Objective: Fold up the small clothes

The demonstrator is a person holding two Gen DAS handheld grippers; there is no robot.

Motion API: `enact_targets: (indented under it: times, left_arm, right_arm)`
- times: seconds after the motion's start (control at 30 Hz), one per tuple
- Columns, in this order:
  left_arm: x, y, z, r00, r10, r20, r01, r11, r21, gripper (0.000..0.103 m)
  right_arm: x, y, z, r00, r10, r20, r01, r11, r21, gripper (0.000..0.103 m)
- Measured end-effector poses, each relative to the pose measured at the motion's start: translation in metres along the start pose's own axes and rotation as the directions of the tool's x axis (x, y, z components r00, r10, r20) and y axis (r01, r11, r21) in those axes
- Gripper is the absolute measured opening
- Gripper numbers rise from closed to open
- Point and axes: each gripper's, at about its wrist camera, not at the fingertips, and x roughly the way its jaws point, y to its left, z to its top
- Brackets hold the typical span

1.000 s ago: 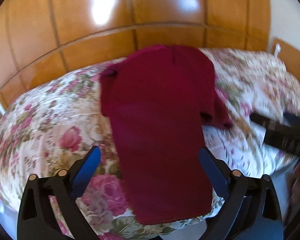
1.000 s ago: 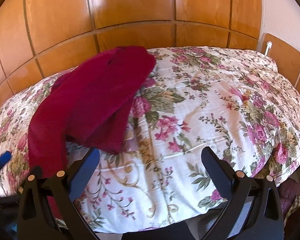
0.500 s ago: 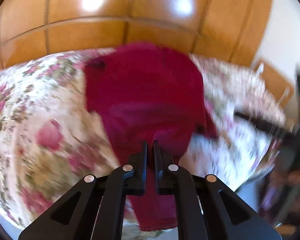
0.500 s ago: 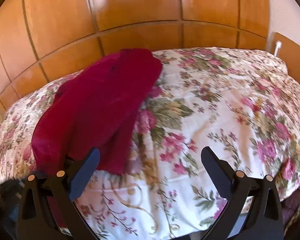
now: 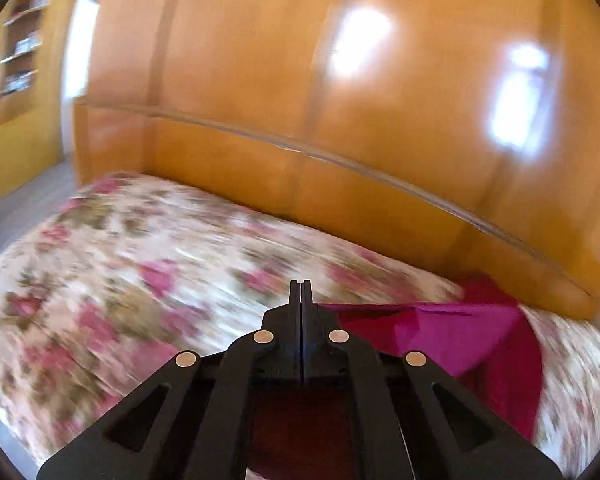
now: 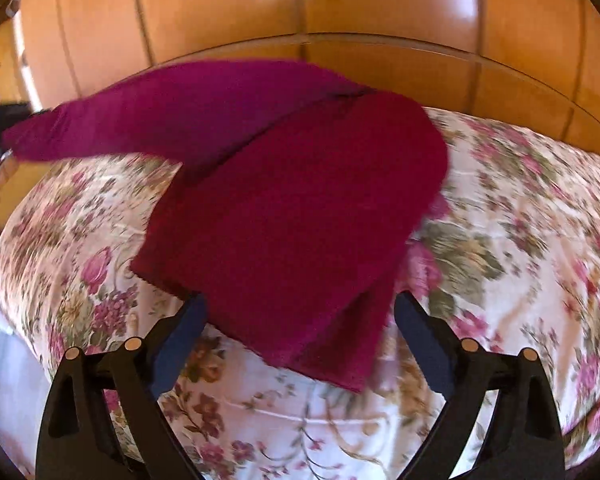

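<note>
On the bed, near its far edge by the wooden wall: dark red shirt, partly folded over. Left gripper pinched closed on one end, lifting it off to the left. Right gripper wide open, holding nothing, just above the near hem. Soft, light, floppy cloth, probably. Best grabbed at a corner or hem.
</note>
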Motion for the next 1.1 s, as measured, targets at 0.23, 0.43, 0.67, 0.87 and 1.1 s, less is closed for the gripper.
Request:
enact_targets:
  times: [0.23,0.43,0.67,0.87,1.1]
  left_arm:
    - [0.056,0.037,0.025,0.973,0.215,-0.081,-0.222,0.972,-0.082,0.033]
    - [0.048,0.010,-0.028,0.991,0.050,-0.127,-0.060,0.995,-0.075,0.073]
    - [0.040,-0.063,-0.129,0.899,-0.261,-0.350,0.281,0.960,0.005,0.072]
    - [0.049,-0.093,-0.164,0.815,-0.377,-0.440,0.393,0.918,-0.060,0.072]
    - [0.069,-0.099,-0.168,0.756,-0.464,-0.462,0.411,0.886,-0.216,0.053]
  right_arm:
    - [0.035,0.023,0.006,0.998,0.018,-0.059,-0.023,0.996,-0.086,0.071]
    - [0.029,0.020,0.015,0.986,0.144,-0.088,-0.153,0.984,-0.094,0.023]
    - [-0.020,-0.060,0.046,0.999,0.013,0.045,-0.014,1.000,0.010,0.007]
    - [-0.038,-0.174,0.083,0.930,-0.356,0.097,0.345,0.932,0.114,0.007]
    - [-0.003,-0.279,0.134,0.819,-0.573,0.001,0.557,0.797,0.231,0.013]
